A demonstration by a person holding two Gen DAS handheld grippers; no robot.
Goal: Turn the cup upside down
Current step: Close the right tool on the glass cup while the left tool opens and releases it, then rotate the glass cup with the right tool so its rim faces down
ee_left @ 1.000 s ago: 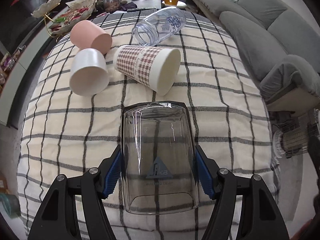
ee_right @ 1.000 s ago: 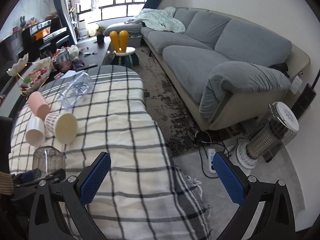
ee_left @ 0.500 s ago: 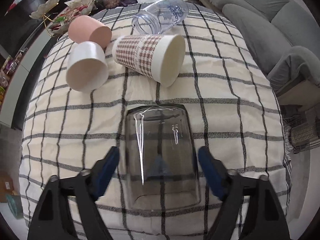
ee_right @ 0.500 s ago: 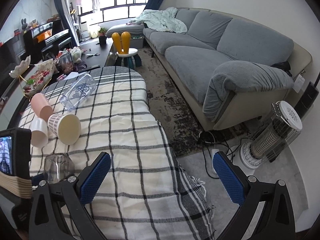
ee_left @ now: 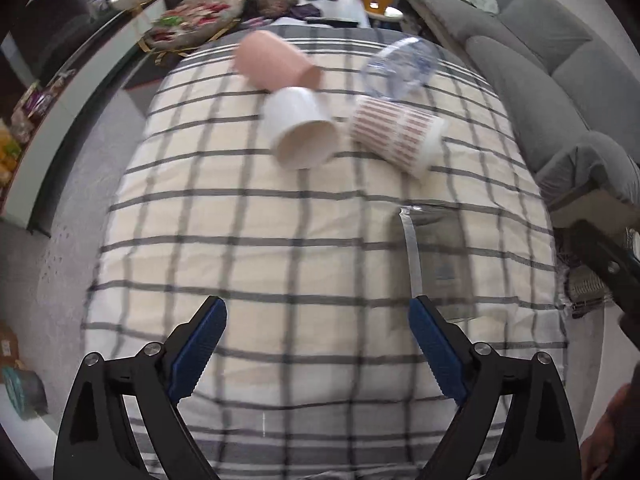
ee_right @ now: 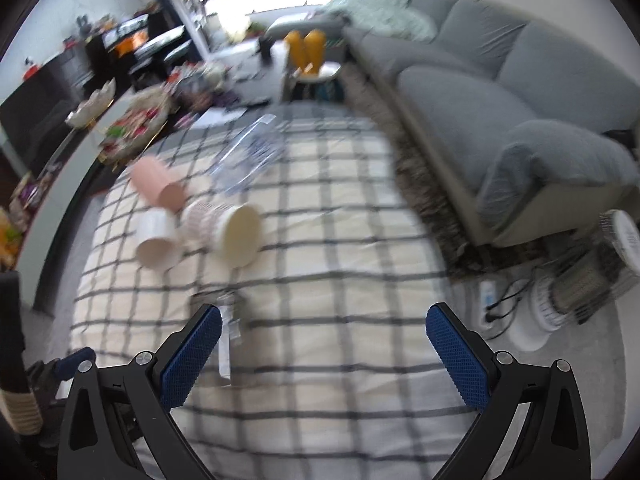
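A clear glass cup (ee_left: 440, 264) stands upside down on the checked cloth (ee_left: 248, 248), just right of my left gripper's right finger. My left gripper (ee_left: 318, 320) is open and empty, beside the cup and apart from it. In the right wrist view the same cup (ee_right: 230, 320) is blurred, just ahead of my right gripper's left finger. My right gripper (ee_right: 324, 330) is open and empty above the cloth.
A pink cup (ee_left: 272, 64), a white cup (ee_left: 300, 128), a plaid cup (ee_left: 396, 136) and a clear jar (ee_left: 400, 68) lie on their sides farther back. A grey sofa (ee_right: 500, 92) stands to the right, a heater (ee_right: 576, 292) on the floor, a cluttered table (ee_left: 192, 20) behind.
My left gripper opened, let go of the clear cup and swung left, leaving the cup inverted on the cloth. My right gripper moved in over the table; both views are blurred.
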